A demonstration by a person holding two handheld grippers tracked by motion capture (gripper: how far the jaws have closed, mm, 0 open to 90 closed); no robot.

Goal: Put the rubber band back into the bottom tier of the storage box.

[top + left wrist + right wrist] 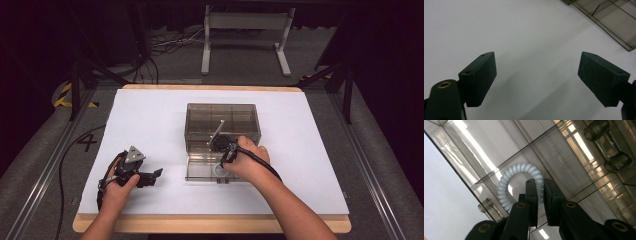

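A smoky clear plastic box (222, 117) with several compartments stands mid-table, its front section (200, 170) lying flat toward me. A white spiral ring (511, 175) lies in that front section, also seen from above (218, 171). My right gripper (541, 181) points down into it, its jaws nearly together and pinching the ring's right side. My left gripper (536, 75) rests open over the bare white table top, nothing between its fingers. In the high view it sits at the front left (156, 173), well clear of the box.
The box corner (614, 20) shows at the upper right of the left gripper view. A thin pale rod (215, 132) leans over the box near my right hand. The white table (150, 115) has a wooden edge. Cables and a white stand lie on the floor beyond.
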